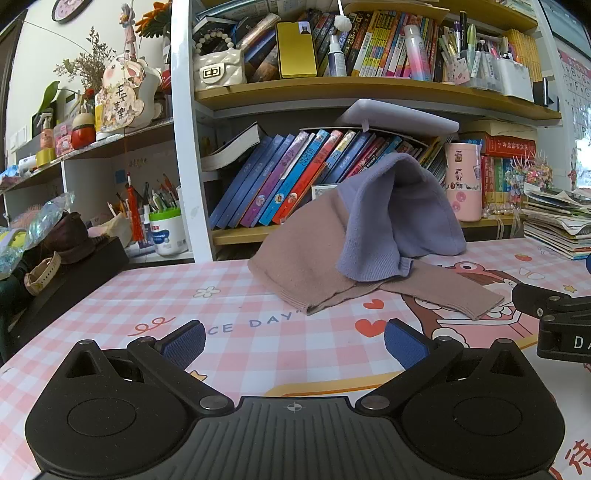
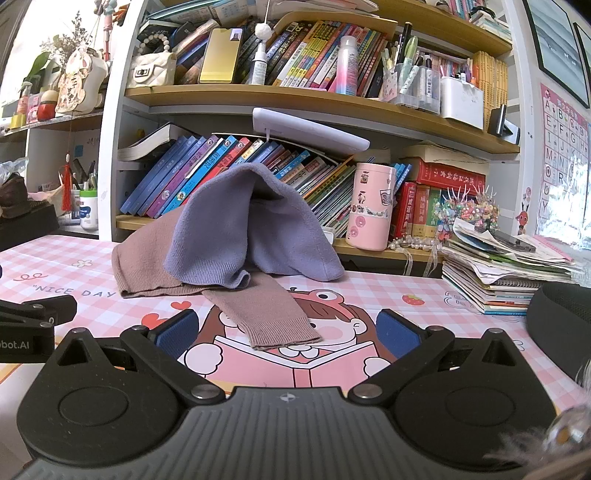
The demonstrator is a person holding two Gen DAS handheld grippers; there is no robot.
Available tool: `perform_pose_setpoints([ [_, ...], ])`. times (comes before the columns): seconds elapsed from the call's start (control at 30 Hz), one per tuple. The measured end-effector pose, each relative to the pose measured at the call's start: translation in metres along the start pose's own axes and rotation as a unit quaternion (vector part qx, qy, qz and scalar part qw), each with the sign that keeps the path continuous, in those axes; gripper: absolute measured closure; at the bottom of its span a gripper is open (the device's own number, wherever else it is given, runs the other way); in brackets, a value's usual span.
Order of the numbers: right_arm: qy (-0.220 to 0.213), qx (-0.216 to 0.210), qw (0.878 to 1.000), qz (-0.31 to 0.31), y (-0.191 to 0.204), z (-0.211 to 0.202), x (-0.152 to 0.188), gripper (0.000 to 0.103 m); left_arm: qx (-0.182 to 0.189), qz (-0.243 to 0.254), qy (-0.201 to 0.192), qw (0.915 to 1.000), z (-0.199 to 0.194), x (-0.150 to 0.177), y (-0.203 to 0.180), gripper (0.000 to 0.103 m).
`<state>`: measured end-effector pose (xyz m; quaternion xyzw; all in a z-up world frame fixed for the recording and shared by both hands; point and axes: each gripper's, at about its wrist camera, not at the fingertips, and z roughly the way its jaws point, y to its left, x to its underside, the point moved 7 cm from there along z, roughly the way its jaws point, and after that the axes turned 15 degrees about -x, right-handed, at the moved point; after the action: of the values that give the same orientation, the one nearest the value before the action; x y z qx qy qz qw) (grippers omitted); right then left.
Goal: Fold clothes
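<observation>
Both tools spread, purple/brown knit heaped

Crowded desk backdrop
Pink cartoon-printed checked tablecloth below; pink cylindrical tumbler ahead; stacked paper booklets ahead-right; wooden bookshelf behind.

Desk covered with a pink-and-white checked cartoon tablecloth, "NICE DAY" printed on it. Behind it, a white-framed bookcase with yellow wooden shelves, packed with leaning books, pens, bottles. Pink cylindrical canister with stickers stands on the lower shelf. Stack of paper booklets on the desk at right. Pink alphabet poster on the right wall. Round pink-rimmed wall clock top left. Bright, daylight-like lighting.
</observation>
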<state>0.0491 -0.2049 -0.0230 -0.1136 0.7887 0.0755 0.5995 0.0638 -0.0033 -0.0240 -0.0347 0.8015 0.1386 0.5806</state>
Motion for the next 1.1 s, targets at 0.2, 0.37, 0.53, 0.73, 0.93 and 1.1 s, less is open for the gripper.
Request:
perform_pose_setpoints([
  [0.2,0.000,0.000,1.000,0.000,-0.0003,-0.0002,-0.0001,0.000,-0.001,0.000,0.001,1.0000,0.0001,0.0000,-0.0002,0.000],
  [0.37,-0.001,-0.001,1.000,0.003,-0.0009,-0.0004,-0.0002,0.000,-0.001,0.001,0.002,1.0000,0.0001,0.0001,-0.0007,0.000],
  [0.53,-0.003,0.001,1.000,0.004,-0.0013,-0.0011,0.0000,0.000,-0.001,0.000,0.002,1.0000,0.0002,0.0000,-0.0004,0.000],
  [0.73,-0.003,0.002,1.000,0.004,-0.0018,-0.0012,-0.0004,0.000,-0.001,-0.002,0.004,1.0000,0.0009,0.0002,-0.0002,0.000],
  [0.93,-0.004,0.001,1.000,0.005,-0.0019,-0.0010,-0.0004,0.000,-0.003,-0.004,0.003,1.0000,0.0008,0.0004,0.0009,0.000],
  [1.1,-0.004,0.002,1.000,0.004,-0.0020,-0.0012,-0.0002,0.000,-0.005,-0.006,0.002,1.0000,0.0008,0.0000,0.0023,0.000],
])
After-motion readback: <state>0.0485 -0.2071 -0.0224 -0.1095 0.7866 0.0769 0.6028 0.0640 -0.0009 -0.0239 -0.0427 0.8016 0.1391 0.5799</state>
